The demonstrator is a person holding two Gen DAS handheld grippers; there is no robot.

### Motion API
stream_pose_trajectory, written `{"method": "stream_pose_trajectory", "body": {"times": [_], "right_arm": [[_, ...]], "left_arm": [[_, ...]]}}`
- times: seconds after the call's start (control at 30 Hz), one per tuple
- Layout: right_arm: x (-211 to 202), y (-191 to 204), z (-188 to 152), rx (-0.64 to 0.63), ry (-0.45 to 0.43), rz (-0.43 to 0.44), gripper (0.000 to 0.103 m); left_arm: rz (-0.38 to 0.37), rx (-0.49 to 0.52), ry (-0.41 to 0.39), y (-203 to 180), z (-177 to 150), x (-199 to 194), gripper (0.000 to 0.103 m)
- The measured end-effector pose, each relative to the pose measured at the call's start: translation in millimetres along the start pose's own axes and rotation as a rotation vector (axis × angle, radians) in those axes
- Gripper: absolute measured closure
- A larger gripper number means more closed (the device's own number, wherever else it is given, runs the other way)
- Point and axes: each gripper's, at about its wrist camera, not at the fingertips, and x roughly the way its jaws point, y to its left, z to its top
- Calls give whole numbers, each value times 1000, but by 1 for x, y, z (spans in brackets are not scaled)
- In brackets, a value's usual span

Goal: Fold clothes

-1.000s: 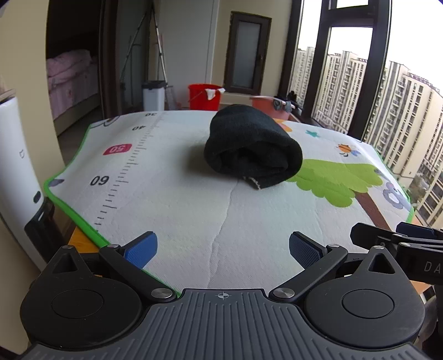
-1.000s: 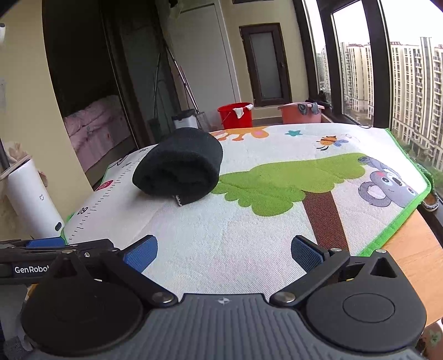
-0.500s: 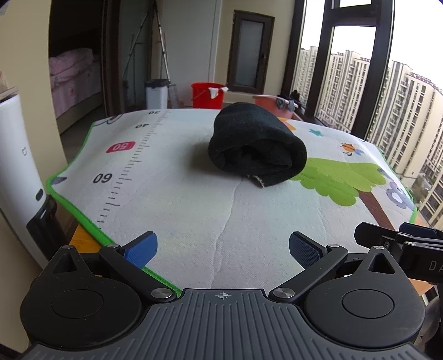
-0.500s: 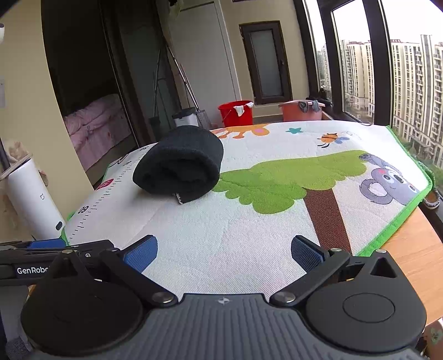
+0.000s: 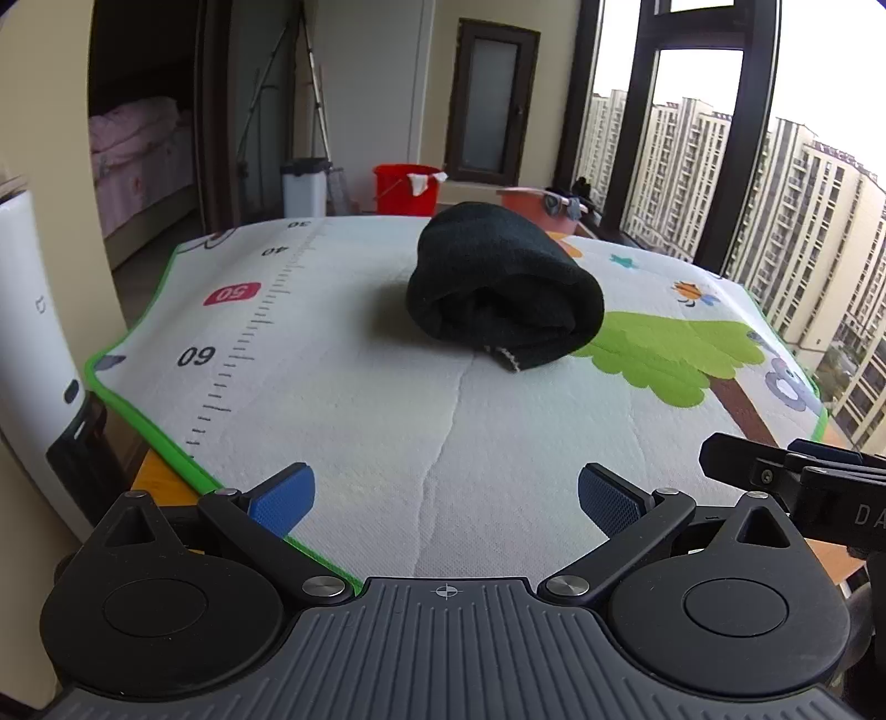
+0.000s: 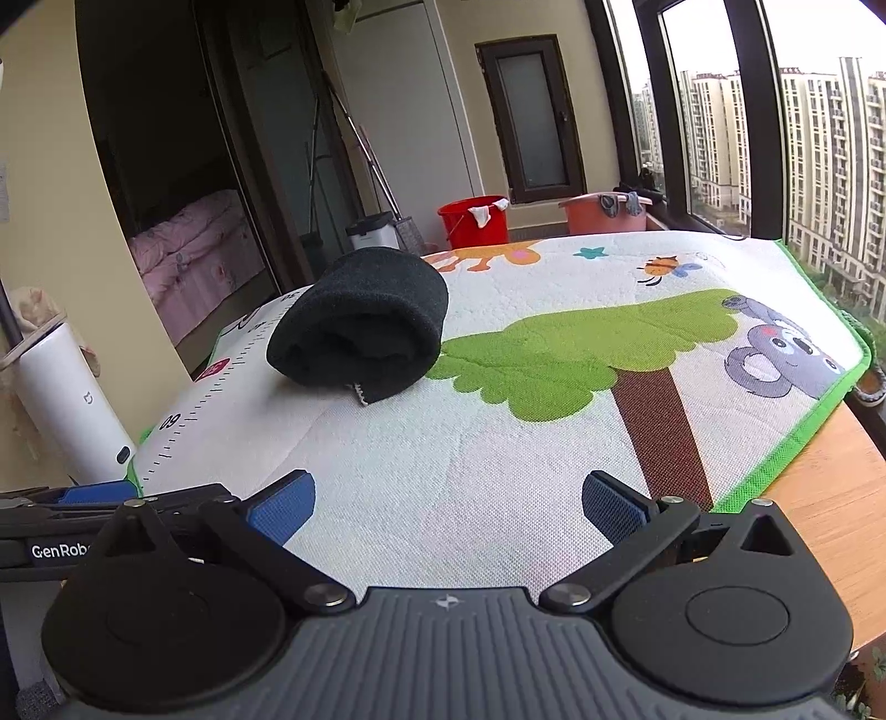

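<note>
Both grippers, left [image 5: 446, 495] & right [image 6: 448, 507], gape empty at mat's [image 6: 498, 471] near edge. Black garment [image 5: 504, 288] sits rolled mid-mat, far from both. If tidying, tuck the loose corner w/o unrolling.

Soft overcast daylight enters through the tall windows [image 5: 720, 166] to the right of each tool, leaving the sky [image 6: 830, 27] blown out to plain white. The mat [image 5: 360, 415] ahead of the tools is evenly and brightly lit, with only a faint, diffuse shadow on the left side of the rolled black garment [image 5: 504, 288], whose dark folds lose detail. The doorway [image 6: 166, 194] far left is dim. Both views are sharp at centre, but fisheye distortion bends the window frames and mat edges, and the corners darken.
</note>
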Motion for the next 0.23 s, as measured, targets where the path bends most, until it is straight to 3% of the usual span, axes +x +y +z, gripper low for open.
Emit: {"method": "stream_pose_trajectory", "body": {"times": [0.13,0.23], "right_arm": [[-9,-4,1,-34,-130,44,0],[0,-7,10,-68,-94,92,0]], "left_arm": [[16,19,-11,0,1,4,0],[12,36,-23,1,2,10,0]]}}
